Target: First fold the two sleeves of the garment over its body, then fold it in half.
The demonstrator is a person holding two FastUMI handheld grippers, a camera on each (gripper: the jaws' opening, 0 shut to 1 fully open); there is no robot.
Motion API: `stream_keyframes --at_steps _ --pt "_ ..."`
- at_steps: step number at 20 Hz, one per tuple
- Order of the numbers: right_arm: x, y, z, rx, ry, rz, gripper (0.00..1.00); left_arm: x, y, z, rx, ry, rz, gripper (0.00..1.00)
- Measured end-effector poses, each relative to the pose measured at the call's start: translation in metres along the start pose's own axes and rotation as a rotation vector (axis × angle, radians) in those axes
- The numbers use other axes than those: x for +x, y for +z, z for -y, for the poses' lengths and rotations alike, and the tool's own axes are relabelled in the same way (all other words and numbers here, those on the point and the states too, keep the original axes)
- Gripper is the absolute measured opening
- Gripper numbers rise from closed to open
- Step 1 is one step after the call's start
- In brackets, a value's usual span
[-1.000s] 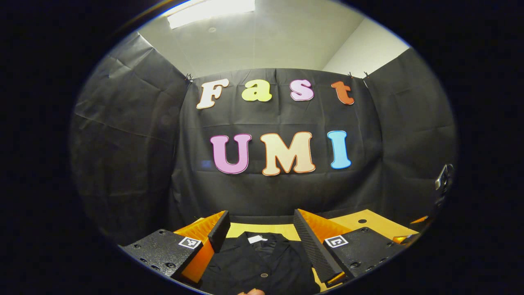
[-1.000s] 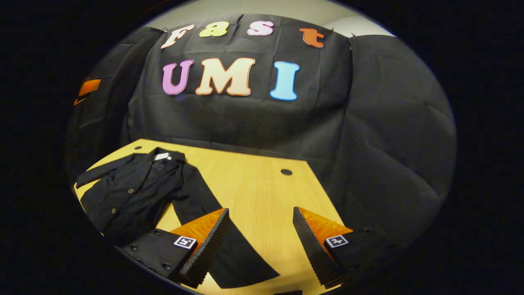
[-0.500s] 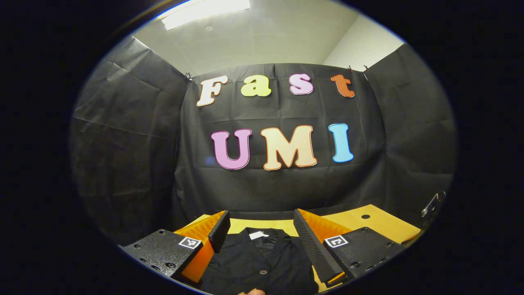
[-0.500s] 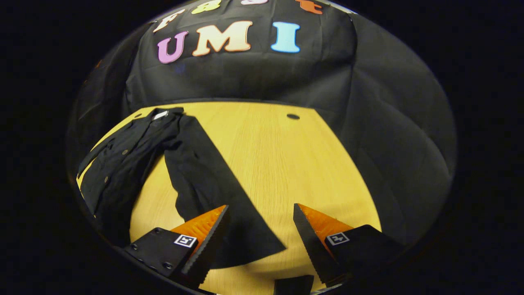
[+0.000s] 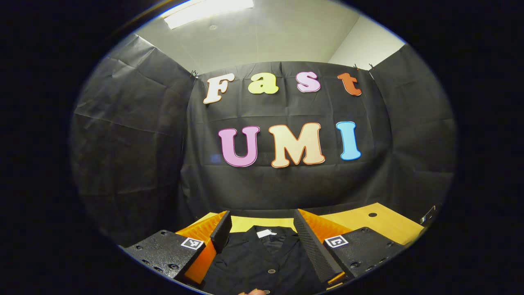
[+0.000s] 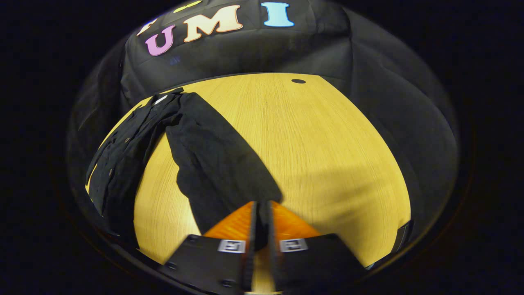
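A black buttoned garment (image 5: 262, 258) lies flat on the yellow wooden table (image 5: 356, 223), its collar and white label toward the booth wall. My left gripper (image 5: 262, 216) hovers open over the collar area, with one finger on either side of the garment's chest. In the right gripper view the garment's body (image 6: 123, 151) lies at the left, and one long sleeve (image 6: 213, 155) stretches out across the table (image 6: 327, 143) toward me. My right gripper (image 6: 260, 205) is shut on the sleeve's cuff end, with dark cloth pinched between the fingers.
Black cloth walls close the booth on three sides, right behind the table's far edge. A small round hole (image 6: 298, 81) sits in the tabletop near the back. Bare wood lies to the right of the sleeve. The tip of a hand (image 5: 251, 291) shows at the bottom of the left gripper view.
My right gripper has dropped toward the table, moved in on the sleeve's end and gone from open to shut on it. My left gripper has barely shifted and stays open.
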State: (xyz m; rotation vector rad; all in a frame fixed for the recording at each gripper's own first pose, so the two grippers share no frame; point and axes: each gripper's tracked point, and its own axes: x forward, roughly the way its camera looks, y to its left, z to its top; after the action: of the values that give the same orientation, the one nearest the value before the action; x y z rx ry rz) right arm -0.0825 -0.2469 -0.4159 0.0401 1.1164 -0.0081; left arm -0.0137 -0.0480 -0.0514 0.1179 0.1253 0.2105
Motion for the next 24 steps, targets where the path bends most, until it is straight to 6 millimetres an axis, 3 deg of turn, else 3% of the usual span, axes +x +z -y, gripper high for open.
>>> stream_keyframes --at_steps 1,2,3,4,7,8,11,13,14,15,16,23,24 --pt "-0.002 0.0 -0.008 0.027 0.023 -0.02 0.11 0.001 0.0 -0.008 0.002 0.006 0.003 0.91" --pt "-0.007 0.003 -0.014 0.059 0.042 -0.016 0.1 0.004 0.002 -0.017 0.0 0.013 0.011 0.95" --pt "-0.013 0.014 -0.019 0.072 0.046 0.012 0.11 0.006 0.002 -0.024 0.0 0.016 0.014 0.91" --pt "-0.019 0.03 -0.024 0.079 0.049 0.051 0.1 0.008 -0.001 -0.032 0.006 0.021 0.014 0.94" --pt "-0.043 0.08 -0.051 0.089 0.068 0.139 0.1 0.017 -0.002 -0.057 0.006 0.027 0.018 0.91" --pt "-0.05 0.093 -0.059 0.097 0.07 0.167 0.1 0.019 -0.007 -0.065 0.003 0.031 0.009 0.95" --pt "-0.066 0.141 -0.09 0.086 0.074 0.259 0.1 0.025 -0.006 -0.096 0.003 0.05 0.012 0.91" --pt "-0.073 0.165 -0.116 0.07 0.092 0.303 0.1 0.028 -0.012 -0.119 0.009 0.072 0.004 0.94" --pt "-0.075 0.173 -0.131 0.065 0.104 0.317 0.1 0.03 -0.013 -0.129 0.008 0.082 0.0 0.91" --pt "-0.077 0.182 -0.145 0.057 0.117 0.328 0.1 0.031 -0.014 -0.14 0.008 0.095 -0.004 0.95" --pt "-0.077 0.187 -0.157 0.047 0.13 0.337 0.1 0.032 -0.015 -0.151 0.008 0.11 -0.003 0.91" --pt "-0.082 0.226 -0.249 -0.001 0.2 0.384 0.1 0.045 -0.028 -0.22 0.017 0.165 -0.021 0.95" --pt "-0.081 0.229 -0.261 -0.007 0.208 0.386 0.1 0.047 -0.031 -0.229 0.019 0.167 -0.025 0.92"
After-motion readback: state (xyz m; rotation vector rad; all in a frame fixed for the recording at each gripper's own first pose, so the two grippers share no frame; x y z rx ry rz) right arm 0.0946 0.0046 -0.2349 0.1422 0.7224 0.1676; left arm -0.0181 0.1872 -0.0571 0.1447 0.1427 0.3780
